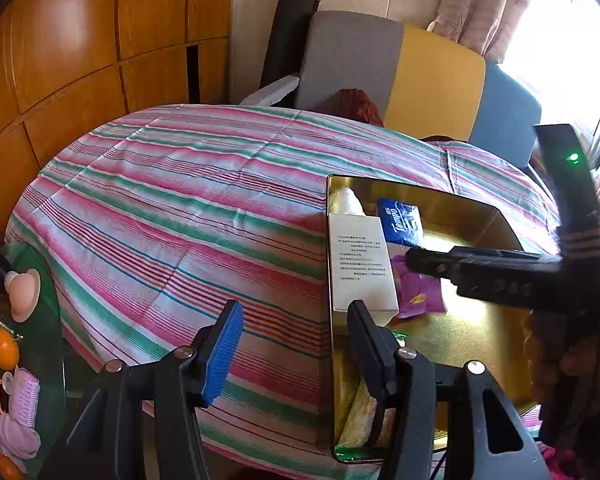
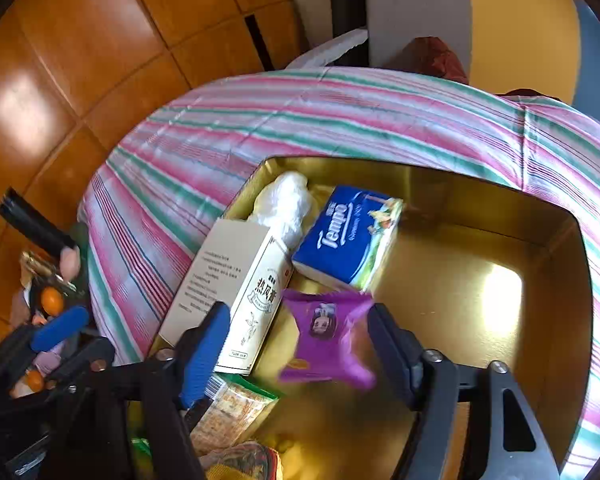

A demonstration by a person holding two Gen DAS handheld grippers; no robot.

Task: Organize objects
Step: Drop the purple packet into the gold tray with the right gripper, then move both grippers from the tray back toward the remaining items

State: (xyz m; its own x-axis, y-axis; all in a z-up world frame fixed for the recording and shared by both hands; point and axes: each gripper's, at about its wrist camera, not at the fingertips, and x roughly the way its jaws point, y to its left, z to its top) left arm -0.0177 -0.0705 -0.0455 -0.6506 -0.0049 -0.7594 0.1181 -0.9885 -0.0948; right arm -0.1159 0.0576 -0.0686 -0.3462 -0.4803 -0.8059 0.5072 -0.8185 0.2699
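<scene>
Purple snack packet (image 2: 327,338), crinkled, face printed on front, blurred, between the pads of right hand-held gripper (image 2: 300,344), no pad pressing it. Jaws spread wide, angled steeply down into gold tin (image 2: 548,236). White carton (image 2: 236,280) at nine o'clock, blue tissue pack (image 2: 346,234) at twelve.

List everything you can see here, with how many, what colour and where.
Tin: one, gold, on the striped cloth.
Striped cloth: one, pink, green and white, over the table.
White box: one, leaning on the tin's left wall.
Tissue pack: one, blue, in the tin.
Purple packet: one, blurred, between the right jaws.
Plastic bag: one, white, in the tin's far left corner.
Snack packet: one, green-edged, in the tin's near left.
Oranges: two or more, beside the table.
Left gripper: open, straddling the tin's wall.
Right gripper: open.
</scene>
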